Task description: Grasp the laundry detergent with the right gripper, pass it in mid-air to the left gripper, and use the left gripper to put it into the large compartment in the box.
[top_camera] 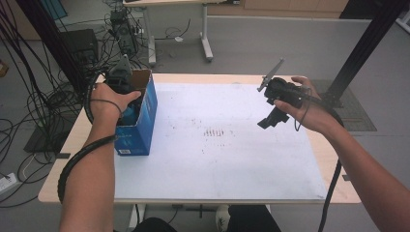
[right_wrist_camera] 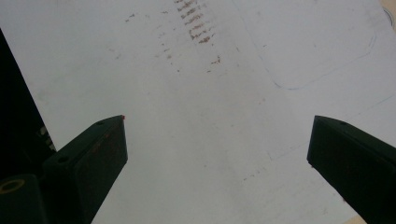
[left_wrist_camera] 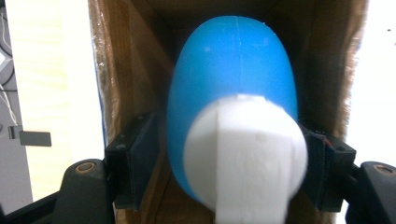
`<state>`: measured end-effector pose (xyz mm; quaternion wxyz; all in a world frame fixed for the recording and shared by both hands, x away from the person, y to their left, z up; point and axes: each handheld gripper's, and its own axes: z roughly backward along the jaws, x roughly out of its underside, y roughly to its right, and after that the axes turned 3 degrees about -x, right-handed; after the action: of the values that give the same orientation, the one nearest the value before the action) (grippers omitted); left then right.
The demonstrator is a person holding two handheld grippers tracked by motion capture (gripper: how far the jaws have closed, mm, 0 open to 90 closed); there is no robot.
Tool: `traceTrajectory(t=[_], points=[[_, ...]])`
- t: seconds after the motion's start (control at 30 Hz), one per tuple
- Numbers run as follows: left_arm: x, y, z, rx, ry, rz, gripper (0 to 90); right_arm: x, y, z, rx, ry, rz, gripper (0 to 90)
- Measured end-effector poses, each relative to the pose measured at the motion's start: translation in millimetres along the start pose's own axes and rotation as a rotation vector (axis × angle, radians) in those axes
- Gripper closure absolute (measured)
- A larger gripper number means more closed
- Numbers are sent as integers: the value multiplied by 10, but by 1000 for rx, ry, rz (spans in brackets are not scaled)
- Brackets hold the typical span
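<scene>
A blue egg-shaped thing (left_wrist_camera: pixel 233 70) with a white rounded end (left_wrist_camera: pixel 247 154) sits inside an open blue cardboard box (top_camera: pixel 145 121), whose brown inner walls (left_wrist_camera: pixel 126 70) rise on both sides. My left gripper (top_camera: pixel 126 96) reaches down into the box at the table's left. Its jaws stand on either side of the blue thing (left_wrist_camera: pixel 229 154), and a gap shows at the left pad (left_wrist_camera: pixel 137 154). My right gripper (top_camera: pixel 268 120) hovers open above the white sheet (top_camera: pixel 217 145) at the right, with nothing between its fingers (right_wrist_camera: pixel 217 144).
The white sheet (right_wrist_camera: pixel 210 70) covers most of the wooden table (top_camera: pixel 77 140) and carries faint reddish-brown marks (top_camera: pixel 215 131) near its middle. Cables and black frame posts (top_camera: pixel 367 43) stand beyond the table's far corners.
</scene>
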<state>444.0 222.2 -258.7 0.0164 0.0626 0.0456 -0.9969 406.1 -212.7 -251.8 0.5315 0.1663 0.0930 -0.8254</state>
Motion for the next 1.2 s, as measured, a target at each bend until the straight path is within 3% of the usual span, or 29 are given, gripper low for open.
traceTrajectory(t=[0.4,0.67,0.87,1.2], points=[[88,29,314,1,44,-17,228,0,-24,4,0,7,-1,49],[140,53,530,26,89,-31,173,-20,-23,33,-4,6,1,48],[161,182,617,32,104,-62,140,-51,6,3,-8,-4,3,49],[118,518,715,44,121,-117,114,-58,138,-15,-12,-9,-7,48]])
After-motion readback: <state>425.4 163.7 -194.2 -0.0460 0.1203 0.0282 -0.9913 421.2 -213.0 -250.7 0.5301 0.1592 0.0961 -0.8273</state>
